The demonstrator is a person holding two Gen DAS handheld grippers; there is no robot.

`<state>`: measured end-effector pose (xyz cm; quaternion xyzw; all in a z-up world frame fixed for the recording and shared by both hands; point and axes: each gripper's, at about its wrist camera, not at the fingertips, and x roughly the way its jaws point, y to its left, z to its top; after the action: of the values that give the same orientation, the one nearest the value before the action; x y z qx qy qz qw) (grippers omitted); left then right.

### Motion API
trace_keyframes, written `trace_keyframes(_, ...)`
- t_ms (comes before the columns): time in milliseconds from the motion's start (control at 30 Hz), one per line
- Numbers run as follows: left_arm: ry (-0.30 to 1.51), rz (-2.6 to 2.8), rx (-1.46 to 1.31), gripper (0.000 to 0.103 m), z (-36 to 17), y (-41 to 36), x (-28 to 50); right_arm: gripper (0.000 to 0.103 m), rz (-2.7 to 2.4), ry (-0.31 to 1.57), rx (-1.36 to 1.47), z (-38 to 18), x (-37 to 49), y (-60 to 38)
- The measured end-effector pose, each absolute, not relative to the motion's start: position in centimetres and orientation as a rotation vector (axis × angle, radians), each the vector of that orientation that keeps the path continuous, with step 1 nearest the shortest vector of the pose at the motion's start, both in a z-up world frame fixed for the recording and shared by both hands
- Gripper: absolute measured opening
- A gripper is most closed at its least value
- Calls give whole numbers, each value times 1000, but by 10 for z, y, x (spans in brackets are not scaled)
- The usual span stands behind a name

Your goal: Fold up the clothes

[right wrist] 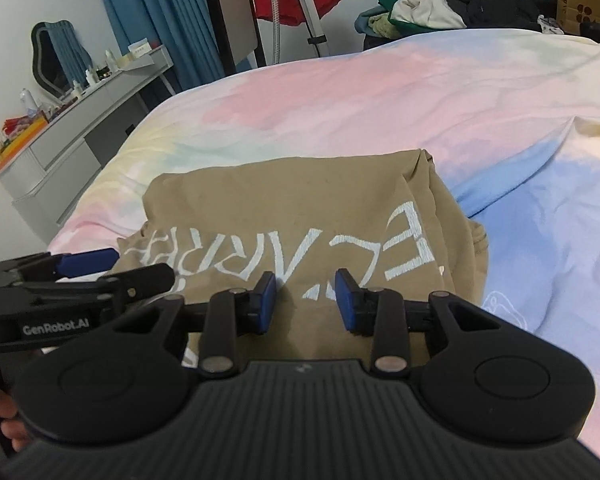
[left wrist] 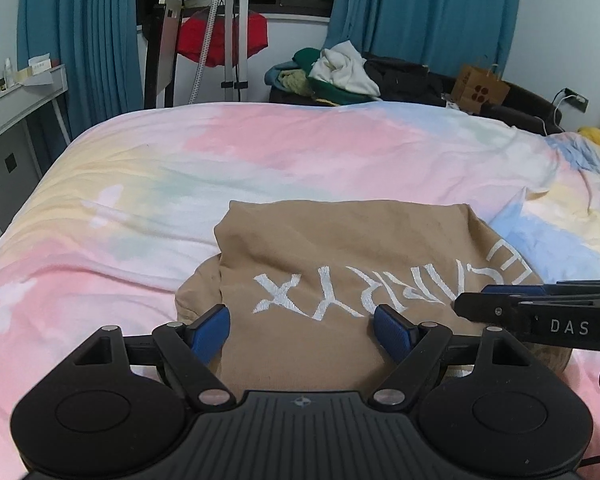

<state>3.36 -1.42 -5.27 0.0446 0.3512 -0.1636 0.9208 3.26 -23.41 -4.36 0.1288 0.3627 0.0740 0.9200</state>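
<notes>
L gripper (left wrist: 302,330) jaws spread, empty, w/ folded tan top (left wrist: 340,264) just ahead & under them. R gripper (right wrist: 306,300) beside it, jaws also apart, over same top's lettered side. Top lies on pastel bed (left wrist: 140,184).

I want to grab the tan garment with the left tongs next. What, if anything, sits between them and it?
Nothing visible does. The left tongs are open directly over the tan garment on the bed cover. The right tongs, also open, sit alongside, not in the path.
</notes>
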Motion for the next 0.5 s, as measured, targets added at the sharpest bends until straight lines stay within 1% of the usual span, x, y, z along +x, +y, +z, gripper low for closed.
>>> trace_keyframes(300, 696, -302, 21, 81, -40, -5, 20, 35, 150, 742, 343, -37, 32, -247)
trace_keyframes(433, 673, -304, -46, 83, -28, 6, 8, 37, 149, 743, 412, -32, 30, -257)
trace_keyframes(500, 688, -321, -126, 83, -25, 14, 3, 38, 148, 745, 454, -31, 28, -263)
